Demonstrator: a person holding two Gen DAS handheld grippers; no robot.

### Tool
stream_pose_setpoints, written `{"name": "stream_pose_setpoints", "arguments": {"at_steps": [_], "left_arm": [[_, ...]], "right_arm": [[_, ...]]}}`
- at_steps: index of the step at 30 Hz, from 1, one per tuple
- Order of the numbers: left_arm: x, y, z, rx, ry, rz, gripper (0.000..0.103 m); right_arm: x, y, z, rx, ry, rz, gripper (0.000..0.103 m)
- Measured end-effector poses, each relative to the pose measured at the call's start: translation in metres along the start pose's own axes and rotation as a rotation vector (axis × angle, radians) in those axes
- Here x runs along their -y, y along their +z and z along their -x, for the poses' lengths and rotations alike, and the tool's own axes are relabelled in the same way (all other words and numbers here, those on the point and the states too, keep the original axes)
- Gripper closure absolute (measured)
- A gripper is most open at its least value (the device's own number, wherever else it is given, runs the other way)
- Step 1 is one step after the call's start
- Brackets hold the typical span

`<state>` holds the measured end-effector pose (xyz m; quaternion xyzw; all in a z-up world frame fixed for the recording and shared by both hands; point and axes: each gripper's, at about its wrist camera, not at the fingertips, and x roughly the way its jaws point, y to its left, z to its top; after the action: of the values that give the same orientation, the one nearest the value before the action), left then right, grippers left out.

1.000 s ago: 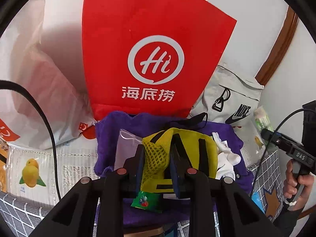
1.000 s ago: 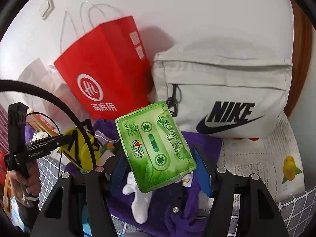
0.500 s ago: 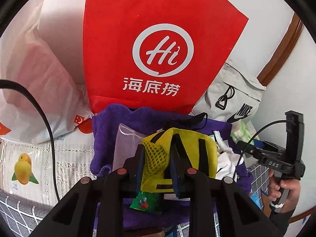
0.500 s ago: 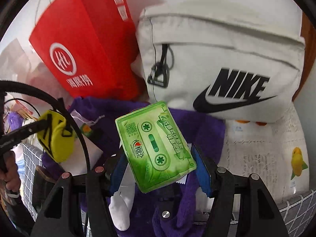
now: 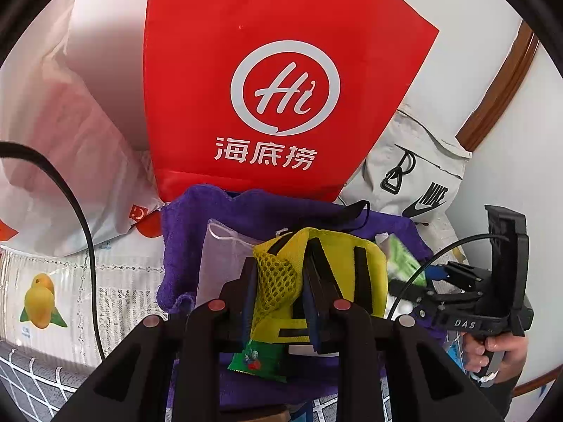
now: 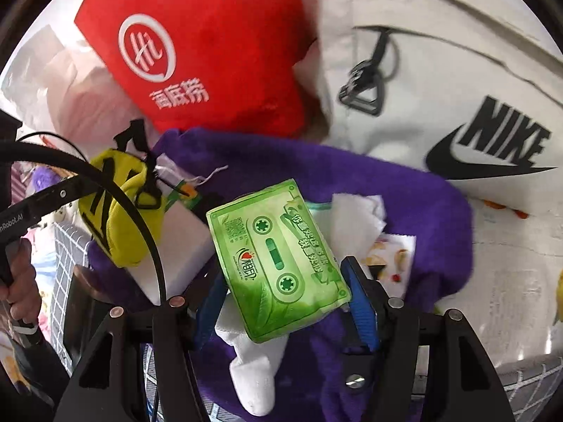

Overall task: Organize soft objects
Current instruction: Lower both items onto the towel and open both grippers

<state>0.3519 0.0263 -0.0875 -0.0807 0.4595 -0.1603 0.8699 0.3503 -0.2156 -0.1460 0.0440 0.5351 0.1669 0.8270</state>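
Yellow pouch (image 5: pixel 318 274) is pinched in the left gripper (image 5: pixel 278 302); a green tissue pack (image 6: pixel 278 260) is clamped by the right gripper (image 6: pixel 281 302), over a purple towel (image 6: pixel 404 204). Beyond, a red bag (image 5: pixel 274 81) is stood.

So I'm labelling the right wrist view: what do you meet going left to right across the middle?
Yellow pouch → green tissue pack in the right gripper → white tissue → purple towel.
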Motion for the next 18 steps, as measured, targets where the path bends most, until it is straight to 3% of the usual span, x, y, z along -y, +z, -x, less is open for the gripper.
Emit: {"name": "stream_pose_setpoints", "arguments": {"at_steps": [10, 18], "left_arm": [[0.004, -0.001, -0.010, -0.026, -0.002, 0.004, 0.080], [-0.005, 0.000, -0.017, -0.039, -0.005, 0.066, 0.079]], "right_arm": [[-0.003, -0.002, -0.002, -0.019, 0.003, -0.012, 0.038], [0.003, -0.001, 0.028, 0.050, -0.004, -0.023, 0.038]]}}
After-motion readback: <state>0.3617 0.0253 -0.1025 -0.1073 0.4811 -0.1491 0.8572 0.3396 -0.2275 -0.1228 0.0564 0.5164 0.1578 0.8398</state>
